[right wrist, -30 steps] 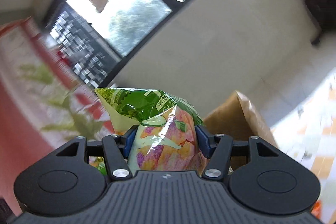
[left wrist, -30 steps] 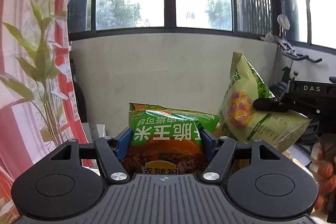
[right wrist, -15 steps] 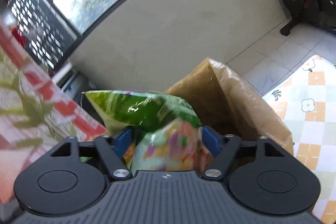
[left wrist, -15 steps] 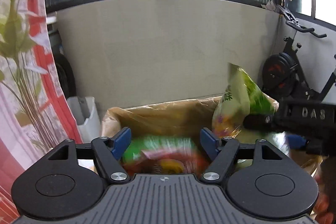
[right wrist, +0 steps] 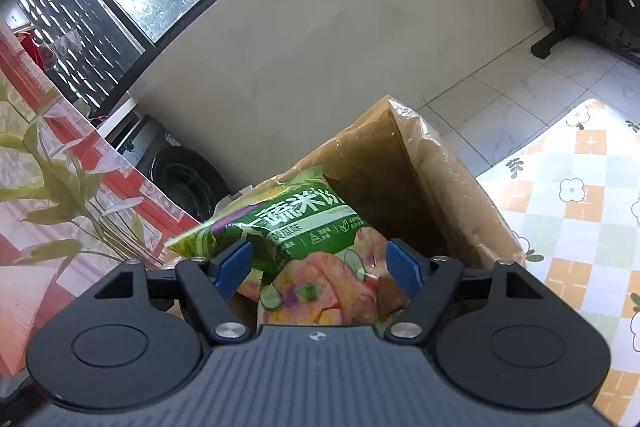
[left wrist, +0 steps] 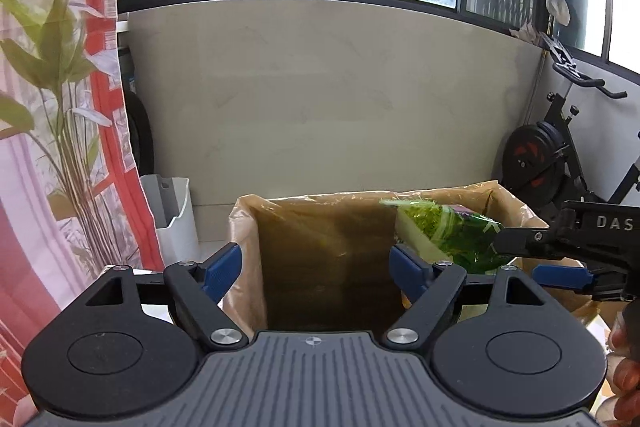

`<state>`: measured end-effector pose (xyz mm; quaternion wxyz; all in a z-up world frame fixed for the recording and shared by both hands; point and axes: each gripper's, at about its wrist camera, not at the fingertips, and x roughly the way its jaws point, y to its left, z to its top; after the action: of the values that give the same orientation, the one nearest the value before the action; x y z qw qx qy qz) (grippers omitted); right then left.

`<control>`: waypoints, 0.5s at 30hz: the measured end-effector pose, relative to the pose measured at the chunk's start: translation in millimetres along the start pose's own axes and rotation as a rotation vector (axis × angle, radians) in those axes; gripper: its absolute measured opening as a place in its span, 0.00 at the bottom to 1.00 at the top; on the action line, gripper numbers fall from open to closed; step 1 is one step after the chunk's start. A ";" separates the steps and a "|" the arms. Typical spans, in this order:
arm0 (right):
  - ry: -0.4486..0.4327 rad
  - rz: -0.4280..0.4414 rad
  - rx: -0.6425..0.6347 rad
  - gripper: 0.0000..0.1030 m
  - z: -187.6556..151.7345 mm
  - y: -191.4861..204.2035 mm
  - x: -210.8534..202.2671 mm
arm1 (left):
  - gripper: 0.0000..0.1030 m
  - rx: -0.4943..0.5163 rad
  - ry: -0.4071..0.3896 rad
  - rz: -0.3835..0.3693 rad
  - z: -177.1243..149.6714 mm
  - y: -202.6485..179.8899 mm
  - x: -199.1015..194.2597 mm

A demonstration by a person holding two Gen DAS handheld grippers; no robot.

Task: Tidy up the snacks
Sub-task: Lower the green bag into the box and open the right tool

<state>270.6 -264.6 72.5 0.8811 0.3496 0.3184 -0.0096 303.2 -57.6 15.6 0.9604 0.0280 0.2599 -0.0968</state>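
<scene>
A brown cardboard box (left wrist: 248, 215) lined with clear plastic stands open below both grippers. My left gripper (left wrist: 316, 263) hangs over its near edge, jaws opening, with nothing between the blue pads. A green veggie-crisp bag (right wrist: 312, 219) lies tilted over the box (right wrist: 400, 167) between the fingers of my right gripper (right wrist: 318, 263). Those jaws are closing, but the pads stand off the bag. In the left wrist view the same bag (left wrist: 452, 235) pokes above the box's right side, just ahead of the right gripper (left wrist: 520, 257). The box's inside is dark.
A leaf-print curtain (left wrist: 60, 107) hangs at the left, with a white bin (left wrist: 172, 211) beside the box. An exercise bike (left wrist: 544, 155) stands at the right by the wall. A checked cloth (right wrist: 580, 207) covers the surface right of the box. A person's fingers (left wrist: 624, 367) grip the right handle.
The left jaws spread and the orange-and-green corn snack bag dropped out of sight. The right jaws widened around the green bag, which tipped over the box. Both views swung down onto the box.
</scene>
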 end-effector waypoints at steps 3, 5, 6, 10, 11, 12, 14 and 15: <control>0.028 0.002 -0.021 0.74 -2.3 3.5 0.3 | 0.80 -0.005 -0.011 0.007 -1.4 4.1 -8.5; 0.048 0.014 -0.043 0.70 -3.5 5.6 3.0 | 0.80 -0.007 -0.015 0.004 0.3 8.1 -11.8; 0.064 0.028 -0.049 0.52 -4.2 5.5 5.9 | 0.80 -0.007 -0.019 0.001 0.2 9.9 -13.5; 0.133 0.032 -0.019 0.37 -6.5 -2.9 22.1 | 0.80 0.003 -0.028 -0.007 -1.1 10.6 -20.0; 0.135 0.027 -0.025 0.37 -5.8 -1.3 23.2 | 0.80 0.006 -0.031 -0.011 -1.6 11.3 -21.3; 0.144 0.018 -0.011 0.37 -4.5 -0.3 24.3 | 0.80 0.009 -0.034 -0.014 -2.0 12.0 -22.5; 0.167 0.009 0.016 0.37 -1.5 0.7 27.7 | 0.80 0.012 -0.036 -0.012 -3.7 14.0 -23.5; 0.185 0.008 0.024 0.37 0.1 1.6 30.4 | 0.80 0.010 -0.036 -0.012 -4.2 15.2 -23.6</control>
<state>295.2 -257.1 56.3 0.8438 0.3607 0.3967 0.0223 284.2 -38.2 24.0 0.9642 0.0297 0.2421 -0.1042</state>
